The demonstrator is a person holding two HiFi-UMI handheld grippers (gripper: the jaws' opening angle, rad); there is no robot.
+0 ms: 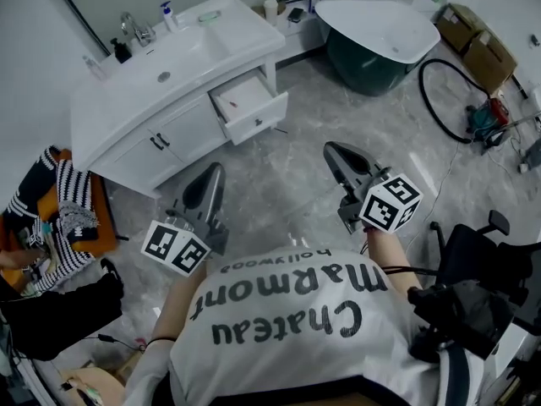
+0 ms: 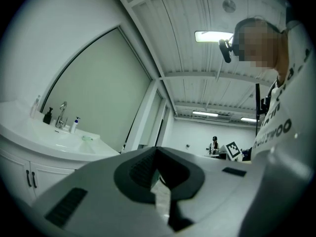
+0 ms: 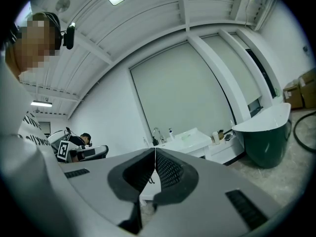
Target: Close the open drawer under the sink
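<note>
The white vanity (image 1: pixel 182 74) with its sink stands at the upper left of the head view. One drawer (image 1: pixel 250 105) under the counter's right end is pulled out towards the room. My left gripper (image 1: pixel 216 170) is over the grey floor, a short way in front of the vanity's cupboard doors (image 1: pixel 161 142), with its jaws together and nothing in them. My right gripper (image 1: pixel 331 150) is to the right of the drawer, well apart from it, also shut and empty. In the left gripper view the left gripper (image 2: pixel 157 148) points past the vanity (image 2: pixel 49 144). In the right gripper view the right gripper (image 3: pixel 155 150) points towards the vanity (image 3: pixel 190 139).
A dark green bathtub (image 1: pixel 380 36) stands at the back right, with cardboard boxes (image 1: pixel 473 36) and a black hose (image 1: pixel 444 100) beyond it. A black chair (image 1: pixel 473 294) is at my right. Striped clothes (image 1: pixel 59 214) lie at the left. A tap (image 1: pixel 135 28) and bottles sit on the counter.
</note>
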